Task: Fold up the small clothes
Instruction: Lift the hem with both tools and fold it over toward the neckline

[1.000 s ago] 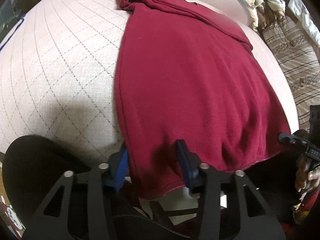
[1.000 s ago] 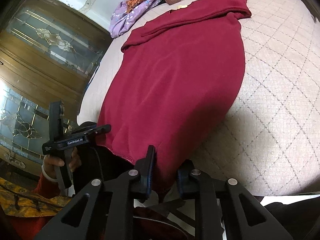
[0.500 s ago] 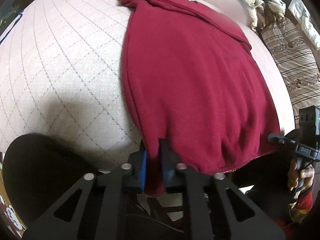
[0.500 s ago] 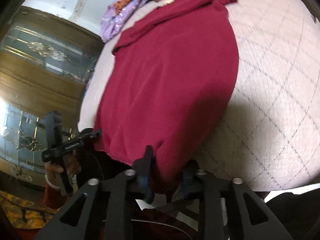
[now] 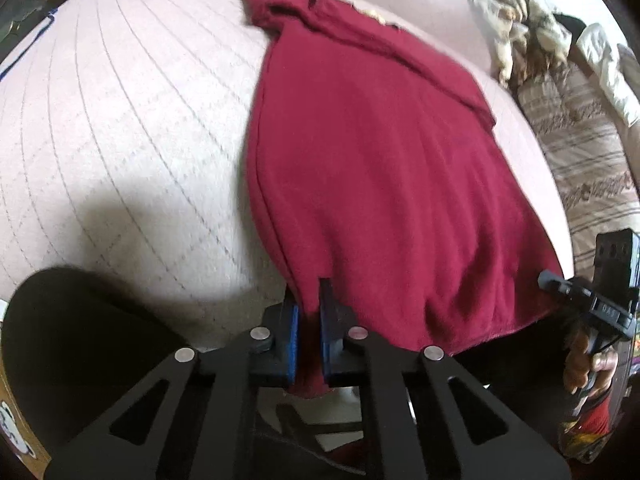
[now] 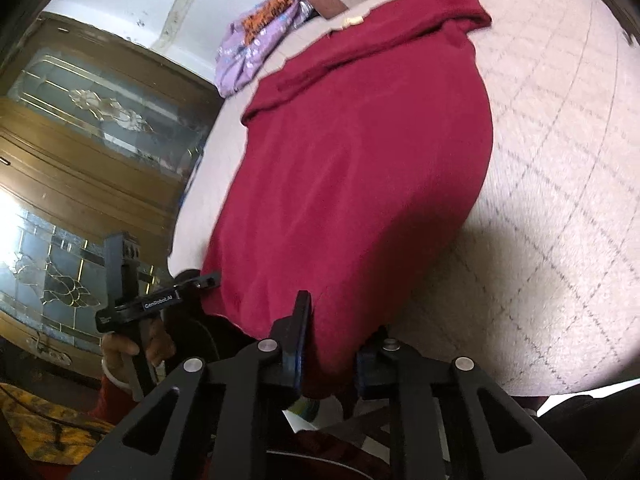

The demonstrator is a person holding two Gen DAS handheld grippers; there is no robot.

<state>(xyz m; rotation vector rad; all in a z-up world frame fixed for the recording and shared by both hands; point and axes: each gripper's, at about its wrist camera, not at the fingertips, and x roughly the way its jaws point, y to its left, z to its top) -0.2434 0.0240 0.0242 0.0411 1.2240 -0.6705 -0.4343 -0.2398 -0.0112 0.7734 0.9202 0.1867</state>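
Left wrist view shows my left gripper [image 5: 308, 340] pinching the near hem corner of the red garment [image 5: 372, 168]; a second ago its fingers stood spread either side of that hem, so the grasp on this side is now made. Right wrist view has my right gripper [image 6: 328, 356] straddling the other hem corner with cloth bunched between the fingers, a little closer than before, though I cannot tell whether it truly grips. The red garment lies spread flat on the quilted bed [image 5: 120, 140], its hem hanging over the near edge. With both corners taken, I judge the hem is ready to be lifted toward the collar. No containers are in sight
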